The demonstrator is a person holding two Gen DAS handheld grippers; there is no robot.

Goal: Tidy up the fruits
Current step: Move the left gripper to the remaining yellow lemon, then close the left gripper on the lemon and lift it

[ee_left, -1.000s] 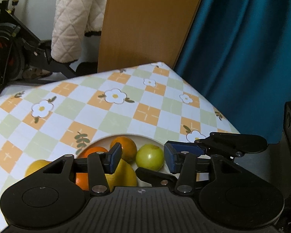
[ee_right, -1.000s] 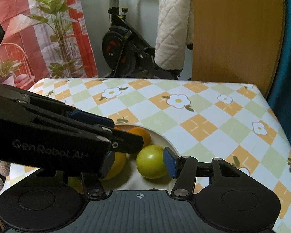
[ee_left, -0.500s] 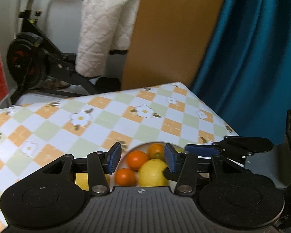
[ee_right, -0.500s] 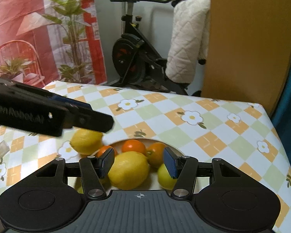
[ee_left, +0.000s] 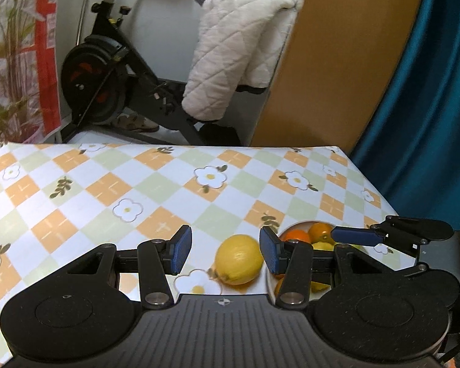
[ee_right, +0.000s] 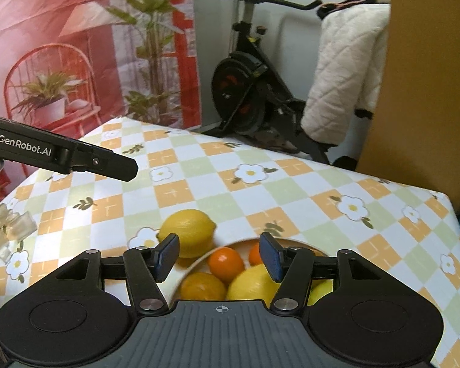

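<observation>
A white plate (ee_right: 196, 262) near the table's front holds several fruits: oranges (ee_right: 226, 263), a lemon (ee_right: 253, 285) and a green fruit at the right, mostly hidden. One loose lemon (ee_right: 187, 231) lies on the cloth just left of the plate; it also shows in the left wrist view (ee_left: 238, 259). My left gripper (ee_left: 225, 253) is open and empty, with the loose lemon between its fingers but apart from them. My right gripper (ee_right: 219, 256) is open and empty, hovering over the plate. The plate also shows in the left wrist view (ee_left: 268, 279).
The table has a checked flower cloth (ee_left: 137, 190). A clear plastic object (ee_right: 5, 230) sits at its left edge. Behind the table stand an exercise bike (ee_left: 107, 86) with a white quilted cover (ee_left: 236, 58), a wooden board (ee_left: 337, 61) and a teal curtain (ee_left: 429, 107).
Both grippers have drawn back and swung left. My left gripper went from over the plate to the loose lemon beside it. Both stayed open.
</observation>
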